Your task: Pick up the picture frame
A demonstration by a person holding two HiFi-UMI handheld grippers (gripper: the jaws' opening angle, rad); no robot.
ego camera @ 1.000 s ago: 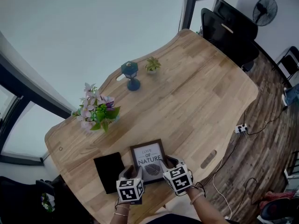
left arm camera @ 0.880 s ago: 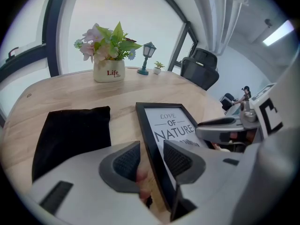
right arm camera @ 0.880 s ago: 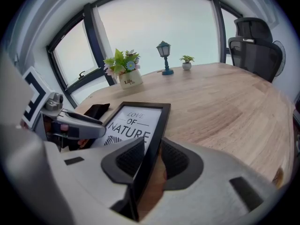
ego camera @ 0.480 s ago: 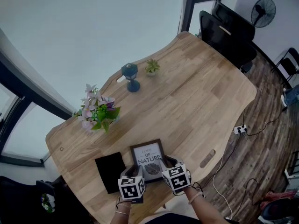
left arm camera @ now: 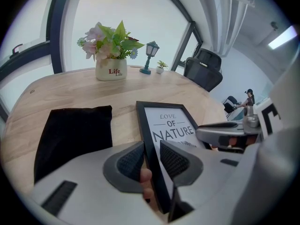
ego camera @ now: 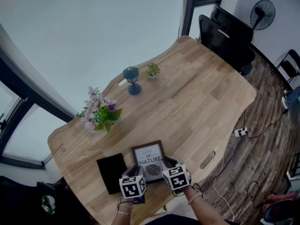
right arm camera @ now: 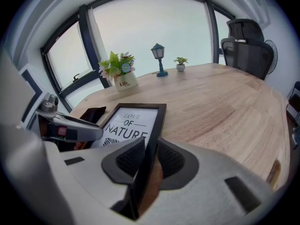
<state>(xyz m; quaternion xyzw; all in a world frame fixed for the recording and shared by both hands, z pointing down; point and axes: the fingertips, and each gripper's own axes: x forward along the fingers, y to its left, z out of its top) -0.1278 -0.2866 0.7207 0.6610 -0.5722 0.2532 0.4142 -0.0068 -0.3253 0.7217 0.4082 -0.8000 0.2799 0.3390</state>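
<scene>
The picture frame (ego camera: pixel 149 156), black with a white "LOVE OF NATURE" print, lies on the wooden table (ego camera: pixel 201 102) near its front edge. My left gripper (ego camera: pixel 135 169) straddles the frame's left rail (left arm camera: pixel 149 139). Its jaws have just been closing, and both pads now rest against that rail. My right gripper (ego camera: pixel 165 166) has its pads clamped on the right rail (right arm camera: pixel 154 130). In the left gripper view (left arm camera: pixel 151 161) and the right gripper view (right arm camera: pixel 149 158) the frame's near end sits tilted up between the pads.
A black pouch (ego camera: pixel 111 171) lies just left of the frame. Farther back stand a flower pot (ego camera: pixel 100 115), a small blue lantern (ego camera: pixel 132 78) and a tiny plant (ego camera: pixel 152 71). A black office chair (ego camera: pixel 225 36) is beyond the table, and a power strip (ego camera: pixel 241 132) lies on the floor.
Both grippers stay at the frame's near end. Only the head view has drifted slightly, so the table sits a little differently in the picture.
</scene>
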